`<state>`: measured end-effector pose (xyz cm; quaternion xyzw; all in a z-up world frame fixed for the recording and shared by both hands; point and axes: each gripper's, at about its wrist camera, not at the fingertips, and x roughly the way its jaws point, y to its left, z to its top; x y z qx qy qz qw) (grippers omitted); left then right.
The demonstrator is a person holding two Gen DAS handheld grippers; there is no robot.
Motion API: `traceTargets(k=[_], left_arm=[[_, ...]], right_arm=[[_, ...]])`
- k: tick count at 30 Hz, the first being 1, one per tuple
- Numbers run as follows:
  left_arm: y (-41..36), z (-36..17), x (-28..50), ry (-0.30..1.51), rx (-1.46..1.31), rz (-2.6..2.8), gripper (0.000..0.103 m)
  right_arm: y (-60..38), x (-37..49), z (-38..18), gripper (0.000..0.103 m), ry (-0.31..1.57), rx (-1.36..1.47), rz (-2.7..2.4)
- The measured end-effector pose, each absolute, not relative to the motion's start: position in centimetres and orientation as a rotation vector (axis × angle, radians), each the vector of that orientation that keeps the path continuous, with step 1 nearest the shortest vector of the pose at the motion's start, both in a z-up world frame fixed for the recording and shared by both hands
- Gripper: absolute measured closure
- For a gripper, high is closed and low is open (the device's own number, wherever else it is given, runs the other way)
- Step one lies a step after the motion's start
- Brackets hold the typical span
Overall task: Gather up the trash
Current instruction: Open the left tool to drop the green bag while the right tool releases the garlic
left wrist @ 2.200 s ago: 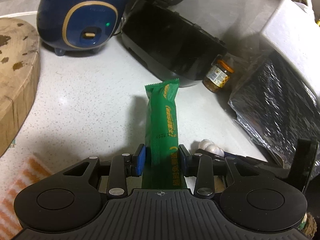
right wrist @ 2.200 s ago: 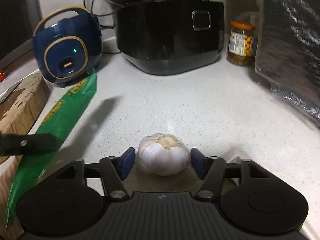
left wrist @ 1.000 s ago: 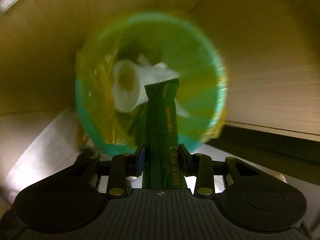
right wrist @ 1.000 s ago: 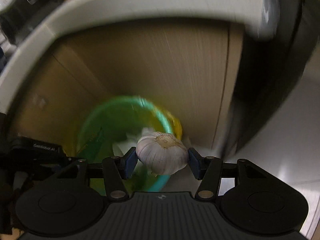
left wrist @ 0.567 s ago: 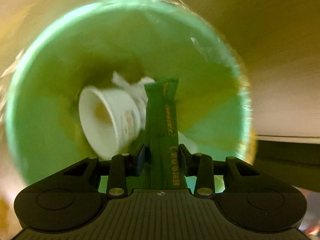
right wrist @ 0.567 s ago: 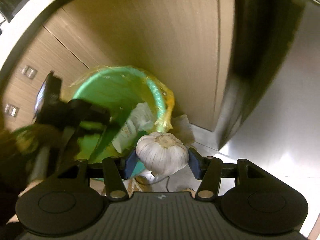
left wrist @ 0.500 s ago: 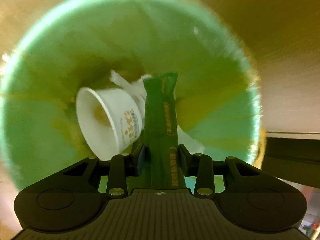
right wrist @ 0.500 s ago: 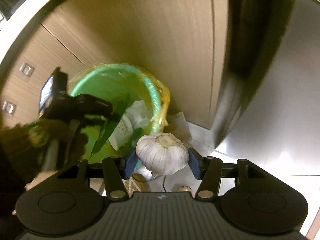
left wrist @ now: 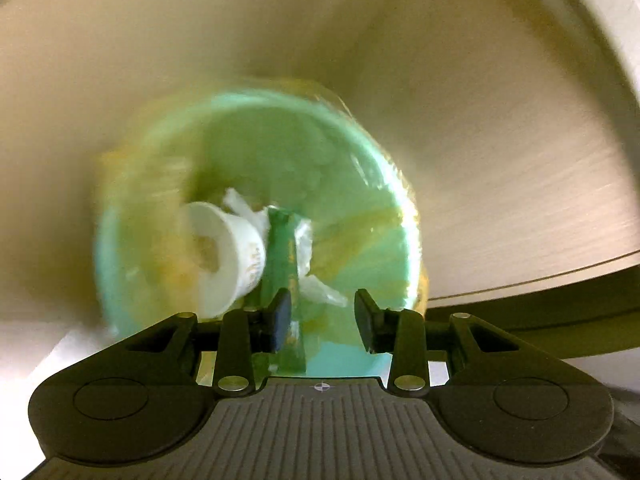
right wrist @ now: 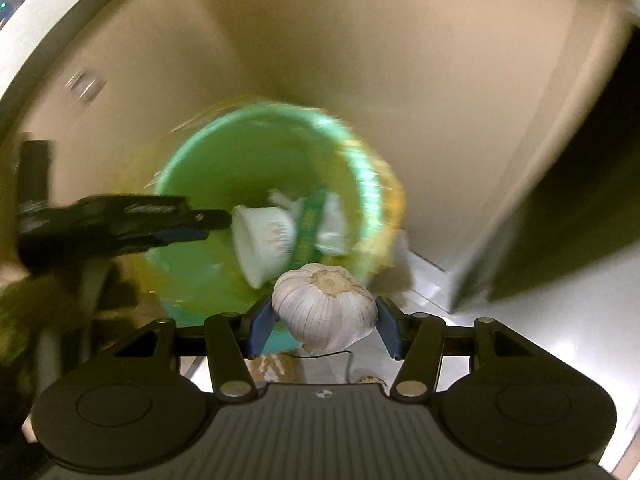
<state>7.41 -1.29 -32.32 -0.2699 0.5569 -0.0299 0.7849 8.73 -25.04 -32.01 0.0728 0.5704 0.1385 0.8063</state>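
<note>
A green trash bin (left wrist: 360, 184) with a yellow liner stands on the floor below both grippers; it also shows in the right wrist view (right wrist: 224, 152). My left gripper (left wrist: 323, 320) is open above the bin. The green snack wrapper (left wrist: 286, 256) is free of the jaws and lies in the bin beside a white paper cup (left wrist: 228, 256); both the wrapper (right wrist: 310, 224) and the cup (right wrist: 262, 240) show in the right wrist view. My right gripper (right wrist: 323, 330) is shut on a white garlic bulb (right wrist: 326, 306) above the bin's near rim. The left gripper's fingers (right wrist: 168, 224) reach over the bin.
Beige wooden cabinet doors (right wrist: 360, 60) rise behind the bin. A dark appliance side (right wrist: 580, 220) stands to the right. The white countertop edge (right wrist: 60, 12) curves at the upper left. The floor (right wrist: 560, 320) is pale and shiny. Both views are motion blurred.
My left gripper has opened and let go of the green wrapper, which has dropped into the bin. The left gripper has pulled back higher. My right gripper has moved closer over the bin with the garlic.
</note>
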Motion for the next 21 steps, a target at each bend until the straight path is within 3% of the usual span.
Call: traceTargets(k=[5,10,18,21], left_arm=[[2.3,-28.7,3.6,1.097,-0.674,-0.013,0.064],[4.2,-27.2,1.7,1.050,-0.675,0.005,0.064],[4.3,-30.8,1.4,1.109,-0.697,-0.035,0.064],[3.7,-31.1,2.5,1.139,-0.689,-0.073,0.064]], right_arm=[[-17.8,11.5,-33.4,0.048,1.219,0.069,0.486],[-11.0,15.8,-38.5,0.049,1.253,0.017,0.611],[-5.9,22.4,-52.3,0.049,1.512,0.137,0.573],[-7.4,23.2,-54.9,0.049,1.528,0.116,0.417]])
